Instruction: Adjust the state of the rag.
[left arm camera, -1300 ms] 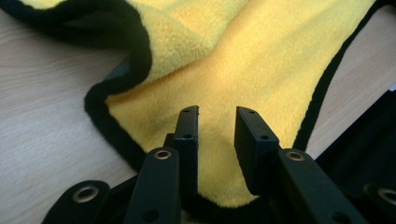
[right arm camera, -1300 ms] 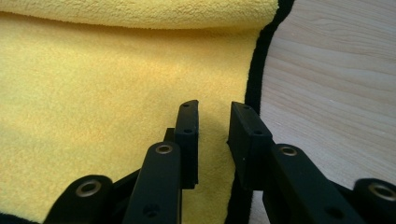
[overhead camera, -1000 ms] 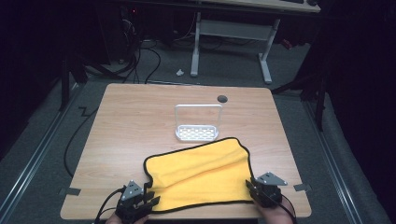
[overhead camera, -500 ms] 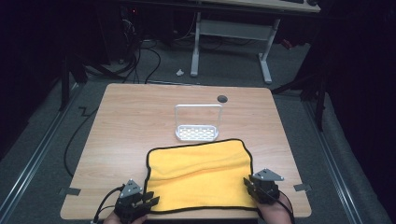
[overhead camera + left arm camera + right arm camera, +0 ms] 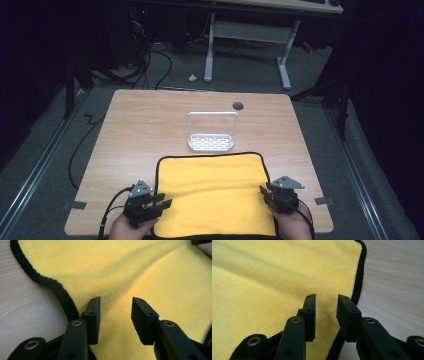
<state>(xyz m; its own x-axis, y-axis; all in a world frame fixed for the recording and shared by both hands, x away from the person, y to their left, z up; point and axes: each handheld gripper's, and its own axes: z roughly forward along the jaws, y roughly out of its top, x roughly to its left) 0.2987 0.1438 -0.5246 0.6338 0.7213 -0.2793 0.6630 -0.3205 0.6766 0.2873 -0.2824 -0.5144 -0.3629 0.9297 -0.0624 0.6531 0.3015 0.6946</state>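
High view, yellow cloth flat, left gripper, right gripper opening.

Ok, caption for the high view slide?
Yellow cloth spread flat, both grippers' fingers open at its near corners, white rack behind.

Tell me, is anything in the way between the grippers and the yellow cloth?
No, nothing is. The left gripper and right gripper both sit right over the cloth, jaws open, having just been opening, with bare cloth in the gaps. The rack stands beyond the cloth's far edge.
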